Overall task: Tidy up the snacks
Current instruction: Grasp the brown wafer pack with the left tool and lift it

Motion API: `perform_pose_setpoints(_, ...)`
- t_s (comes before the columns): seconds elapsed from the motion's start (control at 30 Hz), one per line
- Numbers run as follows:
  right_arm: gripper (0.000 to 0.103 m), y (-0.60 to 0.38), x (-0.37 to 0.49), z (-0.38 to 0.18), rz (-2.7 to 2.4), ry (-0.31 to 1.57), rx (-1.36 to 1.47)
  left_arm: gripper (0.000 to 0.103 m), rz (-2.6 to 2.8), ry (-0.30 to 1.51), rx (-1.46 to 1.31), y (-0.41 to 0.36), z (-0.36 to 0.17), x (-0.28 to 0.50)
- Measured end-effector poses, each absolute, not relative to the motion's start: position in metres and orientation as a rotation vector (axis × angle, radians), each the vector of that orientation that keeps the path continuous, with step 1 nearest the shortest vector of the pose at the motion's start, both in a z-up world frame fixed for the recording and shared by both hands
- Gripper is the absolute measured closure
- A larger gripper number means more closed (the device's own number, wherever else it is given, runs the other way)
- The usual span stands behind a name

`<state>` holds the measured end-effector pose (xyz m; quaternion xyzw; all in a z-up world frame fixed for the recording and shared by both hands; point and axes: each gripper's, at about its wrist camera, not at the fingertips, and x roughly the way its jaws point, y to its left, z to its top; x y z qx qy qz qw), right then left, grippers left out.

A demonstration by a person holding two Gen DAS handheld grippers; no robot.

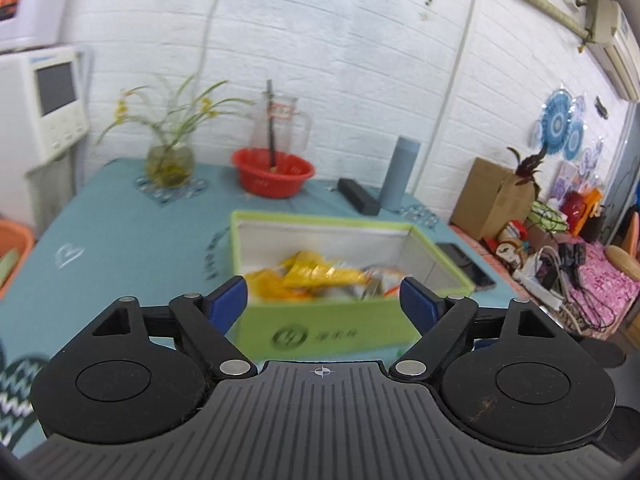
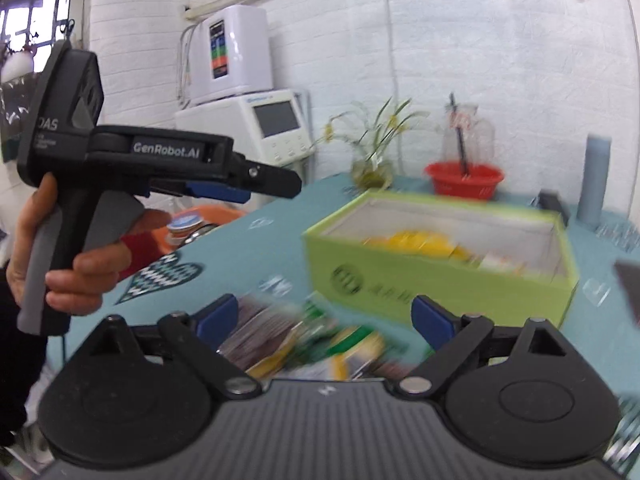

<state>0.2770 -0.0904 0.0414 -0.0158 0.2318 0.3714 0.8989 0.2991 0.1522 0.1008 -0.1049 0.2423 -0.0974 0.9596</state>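
- Snacks [image 1: 316, 276] are seen inside green box [image 1: 320, 320], frame centre, on teal table [image 1: 132, 240].
- More snack packets [image 2: 316, 340] are seen lower centre, blurred, btwn right gripper [image 2: 324, 320] jaws.
- Left gripper [image 1: 322, 300] jaws are held apart, nothing gripped; right ditto.

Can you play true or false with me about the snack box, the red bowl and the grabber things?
1. The green box has yellow snack packets inside. True.
2. The red bowl sits inside the green box. False: it stands behind the box, on the blue tablecloth.
3. The left gripper is squeezing a packet. False: it is open and empty.
4. More snack packets lie on the table outside the box, near the right gripper. True.
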Motion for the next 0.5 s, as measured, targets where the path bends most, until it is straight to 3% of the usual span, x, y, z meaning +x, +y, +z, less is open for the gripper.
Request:
perform_pose_setpoints(0.2, 0.01, -0.051, 0.255, 0.003, 0.827, 0.598, 0.048, 0.031, -0.14, 0.625, -0.279, 0.18, 0.041, 0.257)
perform_pose_setpoints(0.4, 0.01, -0.014, 0.27, -0.006, 0.782, 0.612, -0.029, 0.031, -0.204, 0.679, -0.363, 0.198, 0.019, 0.263)
perform_pose_setpoints(0.5, 0.01, -0.004, 0.278, -0.012, 0.765, 0.615, -0.06, 0.037, -0.25, 0.728, -0.389, 0.2, 0.007, 0.275)
